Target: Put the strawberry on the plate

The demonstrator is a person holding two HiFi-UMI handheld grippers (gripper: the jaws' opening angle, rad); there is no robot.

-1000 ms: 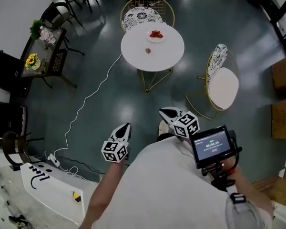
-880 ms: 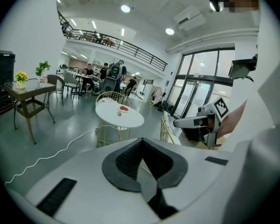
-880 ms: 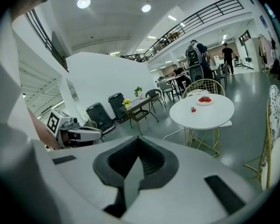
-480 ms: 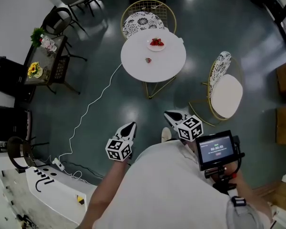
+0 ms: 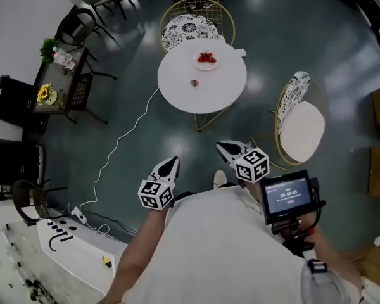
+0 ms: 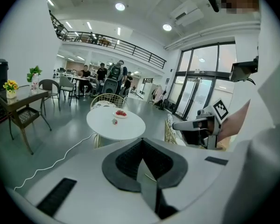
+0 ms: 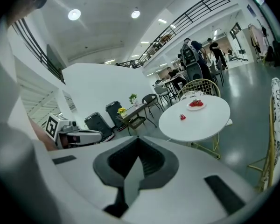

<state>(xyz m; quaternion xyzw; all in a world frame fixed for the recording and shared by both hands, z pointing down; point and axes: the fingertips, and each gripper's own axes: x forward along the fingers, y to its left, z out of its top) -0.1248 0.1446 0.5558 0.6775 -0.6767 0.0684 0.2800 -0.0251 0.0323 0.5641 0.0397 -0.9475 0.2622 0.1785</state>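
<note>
Carrying nothing: left gripper [image 5: 170, 163], right gripper [image 5: 223, 147], both pairs of jaws pressed together. Strawberry [image 5: 194, 83] far ahead of jaws, plate [image 5: 199, 63] beyond. Advised: part jaws only on arrival, pinch lightly.

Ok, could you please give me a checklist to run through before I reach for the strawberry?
1. Loose strawberry lies on the table, apart from the plate: ok.
2. Room left on the plate beside its strawberries: cannot tell.
3. Left gripper open for a pick: not ok, shut and empty.
4. Right gripper open: not ok, shut and empty.
5. Table within reach: not ok, bare floor lies between it and both grippers.
</note>
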